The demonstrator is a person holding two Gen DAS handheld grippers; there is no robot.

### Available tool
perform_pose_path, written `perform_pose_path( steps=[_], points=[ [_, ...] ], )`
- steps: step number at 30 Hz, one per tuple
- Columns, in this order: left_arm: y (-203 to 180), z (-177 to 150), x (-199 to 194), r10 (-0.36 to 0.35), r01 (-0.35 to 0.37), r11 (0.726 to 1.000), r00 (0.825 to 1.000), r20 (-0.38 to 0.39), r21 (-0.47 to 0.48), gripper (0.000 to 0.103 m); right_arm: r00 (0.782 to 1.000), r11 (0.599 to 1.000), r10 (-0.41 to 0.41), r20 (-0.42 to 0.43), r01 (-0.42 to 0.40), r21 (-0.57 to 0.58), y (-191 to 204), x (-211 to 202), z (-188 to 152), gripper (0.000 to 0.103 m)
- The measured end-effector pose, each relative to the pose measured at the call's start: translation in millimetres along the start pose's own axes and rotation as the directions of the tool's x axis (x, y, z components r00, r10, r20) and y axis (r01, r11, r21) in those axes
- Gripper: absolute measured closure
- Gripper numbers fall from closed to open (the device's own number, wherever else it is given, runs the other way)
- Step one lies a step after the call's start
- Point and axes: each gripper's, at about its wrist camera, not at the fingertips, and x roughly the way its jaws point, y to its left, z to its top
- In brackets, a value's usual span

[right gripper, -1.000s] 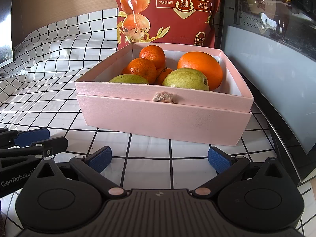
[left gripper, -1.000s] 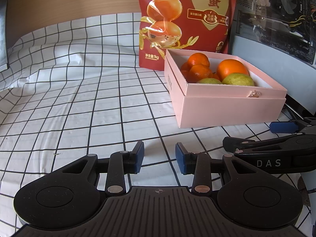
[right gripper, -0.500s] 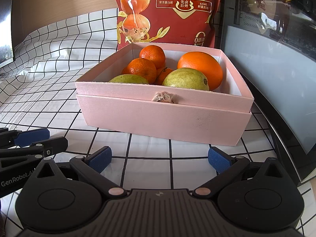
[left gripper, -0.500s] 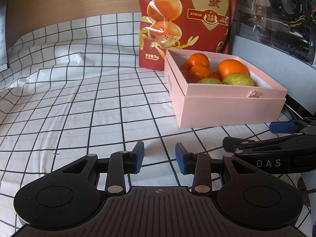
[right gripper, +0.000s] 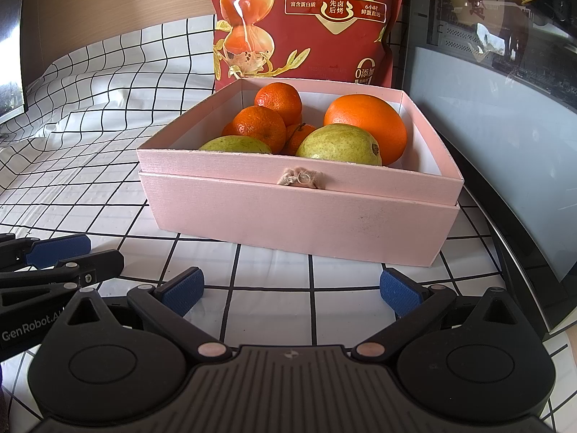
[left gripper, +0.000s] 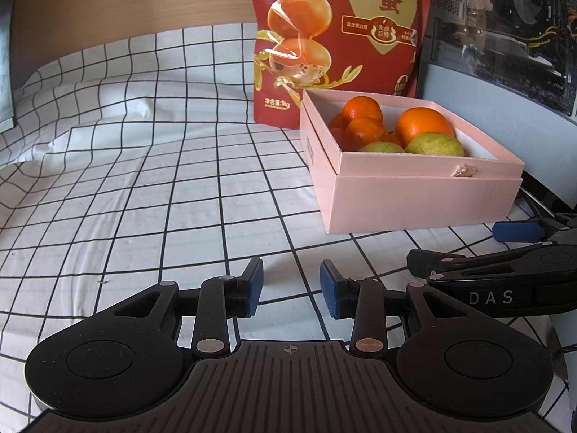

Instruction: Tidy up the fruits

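Nothing has moved since the earlier frames: both my grippers sit where they were and the fruit lies just as it did. My left gripper (left gripper: 291,290) hangs low over the white tablecloth with the black grid (left gripper: 144,187), its blue pads parted by a modest gap with only cloth showing between them, so it grips nothing. My right gripper (right gripper: 291,290) has its jaws spread much wider, and they too are empty, with bare cloth between the pads. Seen from the left wrist, the right gripper (left gripper: 519,252) lies just beside my left one, on its right, pointing towards the near corner of the box.

All the fruit I can see is in the pink box (right gripper: 299,213), which stands on the cloth just ahead of my right gripper. Two green pears (right gripper: 340,144) lie against the near wall. Behind them, on the left, sit small mandarins (right gripper: 259,124), piled together and touching. One large orange (right gripper: 368,122) rests on the right side, touching the right-hand pear. A small frayed tab (right gripper: 301,177) sticks out of the near wall of the box.

Right behind the box stands a red snack bag (right gripper: 306,21), upright. To the right of the box is a glass-sided computer case (right gripper: 497,115).
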Motion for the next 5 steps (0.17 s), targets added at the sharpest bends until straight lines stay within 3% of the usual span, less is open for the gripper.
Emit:
perform_pose_path(
  steps=[5],
  points=[
    [3.7, -0.1, -0.3, -0.003, 0.003, 1.000, 1.000, 0.001, 0.014, 0.065, 1.000, 1.000, 0.000, 0.000, 0.000, 0.000, 0.4, -0.1, 0.0, 0.000]
  ],
)
